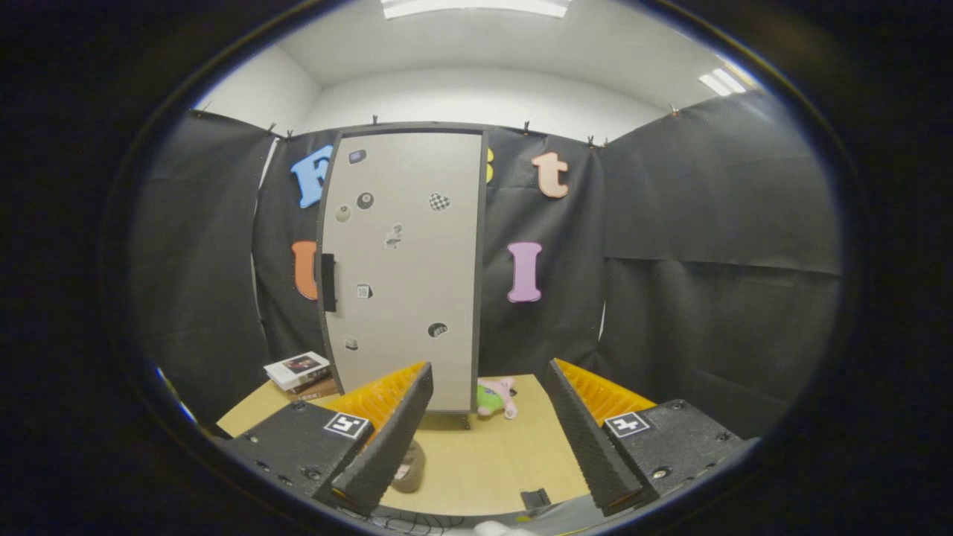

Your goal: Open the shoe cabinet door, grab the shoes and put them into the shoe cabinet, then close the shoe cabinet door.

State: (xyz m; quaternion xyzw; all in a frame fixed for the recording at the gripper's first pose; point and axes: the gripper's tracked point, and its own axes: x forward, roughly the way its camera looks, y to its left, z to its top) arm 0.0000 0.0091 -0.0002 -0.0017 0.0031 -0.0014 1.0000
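Holding jaws [488,432] spread wide over the table [491,461], gripping nothing; facing the closed shoe cabinet door [406,268] beyond, shoe [408,467] lying near the left finger.

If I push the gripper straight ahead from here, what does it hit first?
Most likely the closed cabinet door, on its lower part. The gripper is open, nothing between its fingers, bare table ahead. The plush toy lies near the door's base, slightly right; depth is uncertain.
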